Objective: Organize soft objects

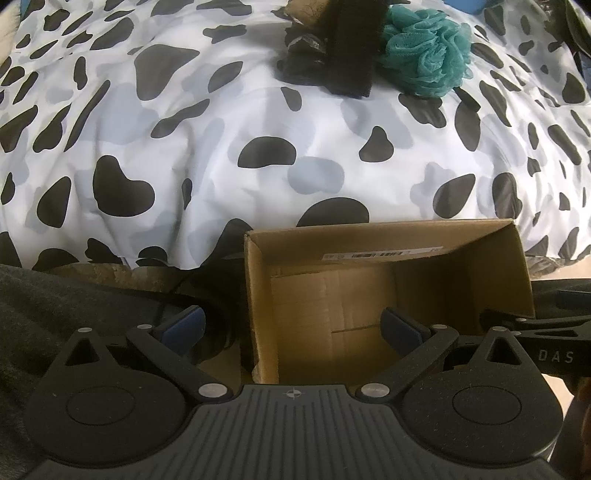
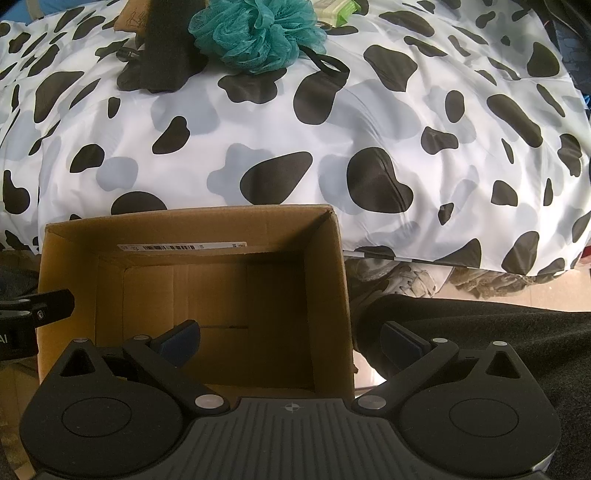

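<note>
- The teal mesh bath pouf (image 2: 258, 33) lies at the far side of the bed, on the cow-print cover (image 2: 332, 147); in the left wrist view the same pouf (image 1: 424, 55) sits at the top right.
- Just beside it on its left lies a black soft item (image 2: 166, 55), touching or nearly touching the pouf; what it is cannot be told. Crumpled dark pieces (image 1: 303, 48) lie against it on the left.
- A black loop of cord (image 2: 332, 66) lies just right of the pouf, and a green-and-white packet (image 2: 336, 11) lies behind it at the frame's top edge.
- An open cardboard box (image 2: 66, 280) stands on the floor against the near edge of the bed, well apart from the pouf; nothing shows on its floor, and a barcode label (image 2: 177, 246) is on its far inner wall.
- The left gripper (image 1: 291, 325) hangs over the box's left wall, jaws spread wide, holding nothing.
- The right gripper (image 2: 291, 338) hangs over the box's right wall, jaws spread wide too, holding nothing.
- Dark fabric (image 2: 498, 350) lies to the right of the box, with a worn shoe (image 2: 406, 280) under the bed's edge.
</note>
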A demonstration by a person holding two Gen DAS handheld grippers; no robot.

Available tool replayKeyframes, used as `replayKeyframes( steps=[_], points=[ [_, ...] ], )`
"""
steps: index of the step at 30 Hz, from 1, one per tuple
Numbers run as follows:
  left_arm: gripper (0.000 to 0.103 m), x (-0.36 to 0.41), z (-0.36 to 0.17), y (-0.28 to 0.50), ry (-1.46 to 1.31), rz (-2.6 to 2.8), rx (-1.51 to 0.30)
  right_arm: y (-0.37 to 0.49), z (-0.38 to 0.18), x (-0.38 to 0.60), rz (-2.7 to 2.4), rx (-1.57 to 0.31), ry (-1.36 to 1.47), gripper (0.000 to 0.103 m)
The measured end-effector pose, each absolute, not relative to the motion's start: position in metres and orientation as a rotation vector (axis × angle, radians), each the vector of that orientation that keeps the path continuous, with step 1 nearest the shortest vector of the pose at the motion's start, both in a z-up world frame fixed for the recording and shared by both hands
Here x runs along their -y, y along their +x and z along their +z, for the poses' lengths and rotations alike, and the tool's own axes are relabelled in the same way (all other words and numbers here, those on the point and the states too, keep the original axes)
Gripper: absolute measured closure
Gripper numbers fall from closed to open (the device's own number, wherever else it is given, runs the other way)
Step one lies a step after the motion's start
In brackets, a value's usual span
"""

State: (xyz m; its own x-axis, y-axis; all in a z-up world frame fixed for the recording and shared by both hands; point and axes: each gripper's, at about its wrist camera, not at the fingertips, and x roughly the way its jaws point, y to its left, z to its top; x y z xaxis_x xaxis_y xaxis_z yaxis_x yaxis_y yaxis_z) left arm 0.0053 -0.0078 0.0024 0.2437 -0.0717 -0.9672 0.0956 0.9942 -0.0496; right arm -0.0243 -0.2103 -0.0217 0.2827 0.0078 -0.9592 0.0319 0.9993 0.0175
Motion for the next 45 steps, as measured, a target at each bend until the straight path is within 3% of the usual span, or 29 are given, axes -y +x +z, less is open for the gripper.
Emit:
replayKeyframes(
  steps=[27, 45],
  points=[
    [0.000, 0.009, 0.008, 0.001, -0.046, -0.151, -1.253, -0.023, -0.017, 0.217, -0.029, -1.263, 0.065, 0.000],
    [0.000, 0.005, 0.027, 0.010, -0.082, -0.120, -1.195, -0.017, 0.018, 0.266, -0.003, -1.051, 0.234, 0.000]
  ],
)
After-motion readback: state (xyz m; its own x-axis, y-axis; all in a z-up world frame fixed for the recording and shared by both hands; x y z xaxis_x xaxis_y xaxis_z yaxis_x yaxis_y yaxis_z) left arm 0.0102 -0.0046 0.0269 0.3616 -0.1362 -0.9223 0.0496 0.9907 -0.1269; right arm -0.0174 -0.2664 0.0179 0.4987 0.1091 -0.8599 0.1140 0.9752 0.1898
